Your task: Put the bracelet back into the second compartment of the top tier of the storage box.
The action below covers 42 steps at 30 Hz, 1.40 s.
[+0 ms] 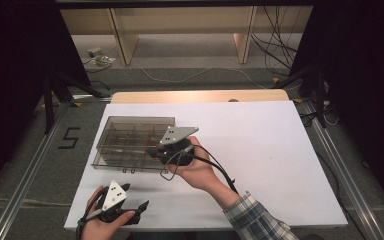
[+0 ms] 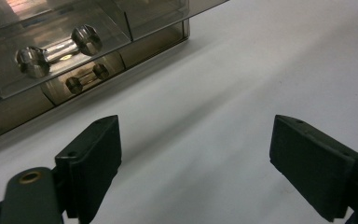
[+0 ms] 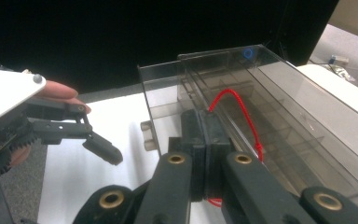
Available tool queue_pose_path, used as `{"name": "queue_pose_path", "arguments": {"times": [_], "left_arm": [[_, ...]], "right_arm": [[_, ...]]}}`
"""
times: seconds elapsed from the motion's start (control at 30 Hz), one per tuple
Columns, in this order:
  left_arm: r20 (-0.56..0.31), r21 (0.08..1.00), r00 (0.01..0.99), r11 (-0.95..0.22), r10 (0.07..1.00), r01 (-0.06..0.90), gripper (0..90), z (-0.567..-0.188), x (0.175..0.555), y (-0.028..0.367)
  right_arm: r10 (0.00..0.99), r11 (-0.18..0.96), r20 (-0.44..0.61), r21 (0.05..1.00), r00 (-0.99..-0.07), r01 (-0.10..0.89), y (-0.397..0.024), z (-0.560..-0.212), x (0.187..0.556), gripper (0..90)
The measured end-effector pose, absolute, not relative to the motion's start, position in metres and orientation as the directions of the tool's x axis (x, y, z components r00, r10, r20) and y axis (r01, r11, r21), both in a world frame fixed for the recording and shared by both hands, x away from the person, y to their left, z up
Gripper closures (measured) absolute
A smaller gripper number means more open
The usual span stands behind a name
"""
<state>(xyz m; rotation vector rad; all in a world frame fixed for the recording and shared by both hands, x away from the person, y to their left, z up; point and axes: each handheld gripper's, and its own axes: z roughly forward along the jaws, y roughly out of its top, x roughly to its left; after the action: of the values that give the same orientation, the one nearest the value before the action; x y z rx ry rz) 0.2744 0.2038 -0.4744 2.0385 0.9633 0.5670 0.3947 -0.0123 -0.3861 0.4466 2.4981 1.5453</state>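
A smoky translucent compartment box [image 1: 130, 140] lies on the left half of the white table [image 1: 260, 150]. My right gripper [image 1: 153, 149] is at the box's right near corner, jaws shut. In the right gripper view its pads [image 3: 205, 126] press together against the box wall [image 3: 284, 116], and a thin red cord [image 3: 242, 105] loops out from between them over the box. My left gripper [image 1: 136, 197] rests near the table's front left edge, apart from the box. Its jaws [image 2: 196, 163] stand wide open over bare table with nothing between them.
Two small metal dumbbell-shaped fittings [image 2: 58, 51] sit on the box's near side. A finger of the left gripper [image 3: 103, 150] shows left of the box. The table's right half is bare white. Shelving legs and cables [image 1: 275, 45] lie on the floor beyond the table.
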Motion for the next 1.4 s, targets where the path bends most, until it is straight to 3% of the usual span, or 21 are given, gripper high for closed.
{"name": "queue_pose_path", "arguments": {"times": [1.4], "left_arm": [[0.045, 0.813, 0.617, -0.388, 0.786, 0.435, 16.6, -0.475, 0.274, 0.202]], "right_arm": [[0.312, 0.436, 0.041, 0.882, -0.949, 0.181, 0.035, -0.388, 0.401, 90.0]]}}
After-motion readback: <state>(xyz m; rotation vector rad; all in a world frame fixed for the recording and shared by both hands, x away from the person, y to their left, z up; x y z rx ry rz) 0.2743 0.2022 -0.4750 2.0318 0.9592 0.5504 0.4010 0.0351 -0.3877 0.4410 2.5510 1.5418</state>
